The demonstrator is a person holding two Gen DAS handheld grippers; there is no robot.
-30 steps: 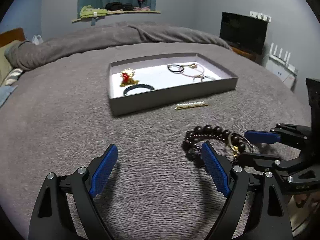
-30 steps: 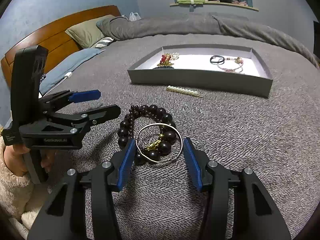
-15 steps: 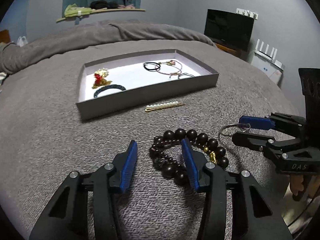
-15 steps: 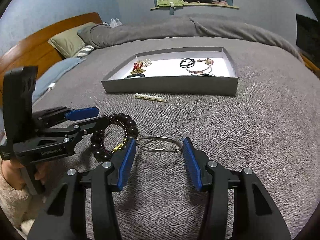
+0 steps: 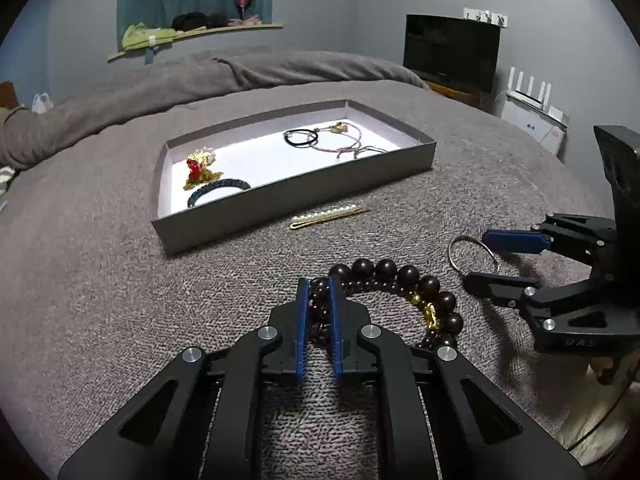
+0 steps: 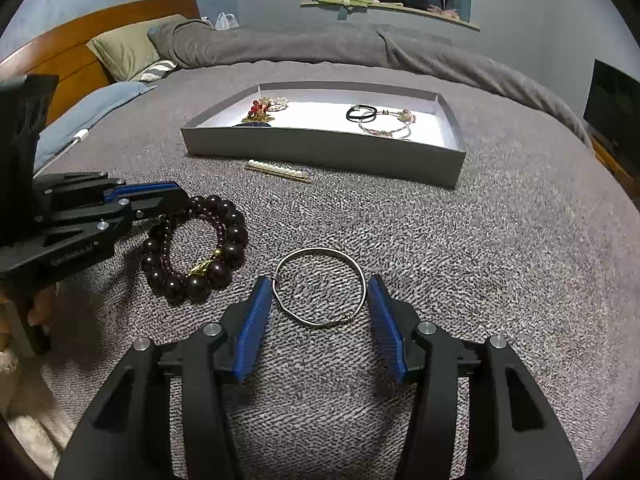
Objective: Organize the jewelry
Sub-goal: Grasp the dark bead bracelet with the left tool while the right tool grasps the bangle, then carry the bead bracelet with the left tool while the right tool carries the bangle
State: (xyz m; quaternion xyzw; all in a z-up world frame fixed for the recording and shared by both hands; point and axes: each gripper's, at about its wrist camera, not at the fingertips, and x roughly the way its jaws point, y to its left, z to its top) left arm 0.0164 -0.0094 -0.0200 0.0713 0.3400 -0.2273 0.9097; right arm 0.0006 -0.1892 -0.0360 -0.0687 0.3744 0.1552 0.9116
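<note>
A: Bead bracelet (image 5: 404, 292) — dark beads, gold charm, flat on the grey bed cover (image 5: 100, 280), at about 6 o'clock from the tray (image 5: 288, 196). Your left tongs (image 5: 319, 286) are pressed almost together, pinching the bracelet's thin inner strand at its 9 o'clock side.

B: And my right?

A: Right tongs (image 6: 320, 286) spread, one pad either side of the silver wire bangle (image 6: 320, 286). Left pad is touching or nearly touching the wire; right pad has a small gap. Can't tell if they're actually gripping. Bangle lies flat on the cover, at 3 o'clock from the beads in your right wrist view, just apart from them.

B: Anything else loose?

A: Pearl hairpin (image 6: 278, 171) on the cover, just in front of the tray's near wall, at 12 o'clock from the beads. Inside the tray: red-and-gold piece (image 5: 198, 168) and a dark braided band (image 5: 218, 190) at the left end, black hair tie (image 5: 300, 137) and a thin pink bracelet (image 5: 340, 142) at the right end.
</note>
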